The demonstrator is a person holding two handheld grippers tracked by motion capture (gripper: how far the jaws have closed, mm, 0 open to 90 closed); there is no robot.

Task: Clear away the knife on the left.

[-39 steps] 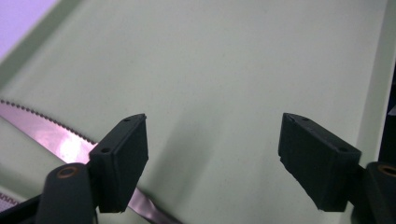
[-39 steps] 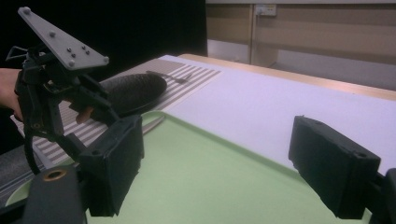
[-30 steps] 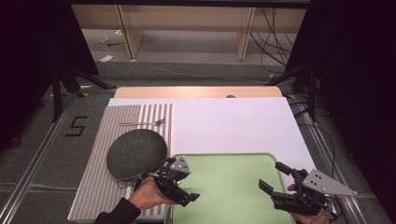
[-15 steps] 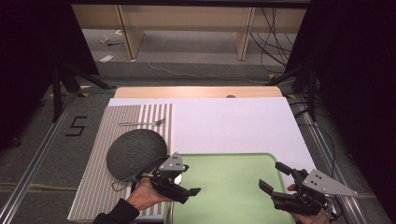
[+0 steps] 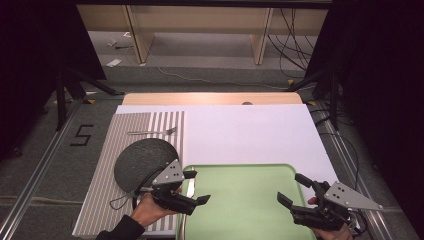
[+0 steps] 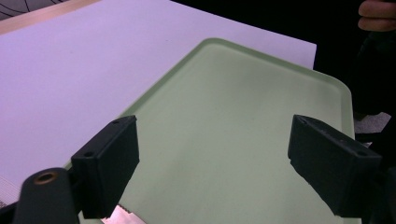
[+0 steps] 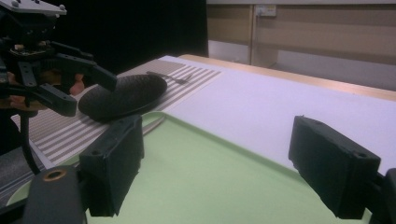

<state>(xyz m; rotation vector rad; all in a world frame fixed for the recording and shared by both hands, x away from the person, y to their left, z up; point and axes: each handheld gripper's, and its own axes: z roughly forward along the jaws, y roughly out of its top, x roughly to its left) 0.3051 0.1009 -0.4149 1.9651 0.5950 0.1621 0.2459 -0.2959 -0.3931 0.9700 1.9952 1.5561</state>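
The left gripper [image 5: 196, 187] and the right gripper [image 5: 295, 190] are held low with jaws spread wide, each gripped by a hand.

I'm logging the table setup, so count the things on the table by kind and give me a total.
Green tray: 1
Dark plate: 1
Fork: 1
Knife: 1
Striped placemat: 1
White board: 1
Total: 6
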